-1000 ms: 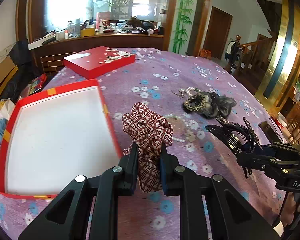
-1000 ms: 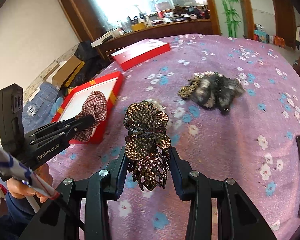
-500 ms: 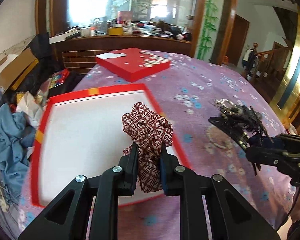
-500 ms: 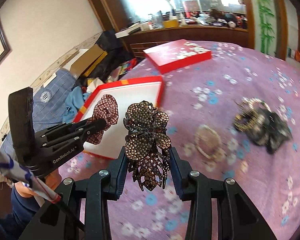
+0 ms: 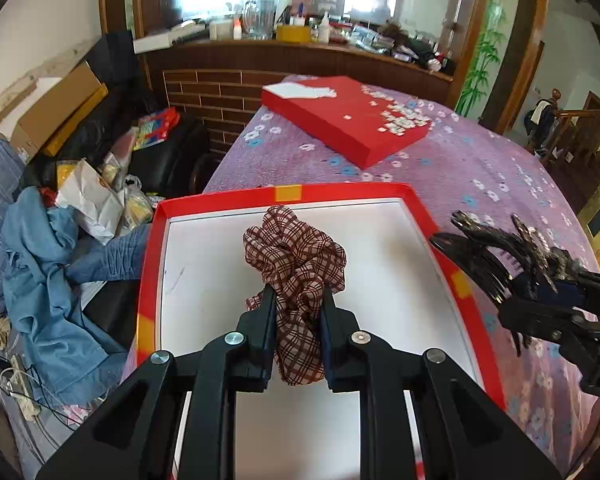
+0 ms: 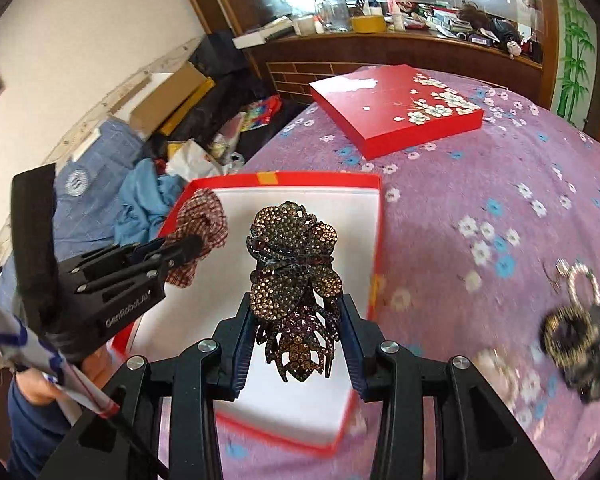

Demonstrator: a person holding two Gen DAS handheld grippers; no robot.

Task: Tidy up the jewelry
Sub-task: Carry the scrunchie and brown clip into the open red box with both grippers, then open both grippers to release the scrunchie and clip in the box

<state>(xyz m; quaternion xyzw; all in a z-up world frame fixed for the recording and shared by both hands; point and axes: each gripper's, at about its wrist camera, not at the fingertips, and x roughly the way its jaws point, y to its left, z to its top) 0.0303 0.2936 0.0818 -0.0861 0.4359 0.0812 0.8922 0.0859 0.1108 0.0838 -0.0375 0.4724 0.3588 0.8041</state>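
You were in the carrying step: both pieces were lifted and held above the open red box [image 5: 422,216], not yet put down. Your left gripper [image 5: 298,308] was closed firmly on the plaid scrunchie [image 5: 296,252], which stood up between the jaws over the white floor of the box, a little toward 12 o'clock from its middle. Your right gripper [image 6: 298,320] was clamped on the rhinestone hair claw [image 6: 294,276], over the box's 3 o'clock side. In the left wrist view this claw appeared at 3 o'clock, just above the box rim.

I judge that the next move called for lowering each piece until it nearly touched the white floor, keeping them apart, then opening the jaws one after the other so that nothing would fall out over the low wall.

I counted one scrunchie, one hair claw, one open box, and one red lid [image 6: 396,108] lying at 12 o'clock on the purple flowered tablecloth [image 6: 500,184]. At 4 o'clock in the right wrist view a dark pile of jewelry [image 6: 580,336] waited; it was blurred, so I could not count its pieces
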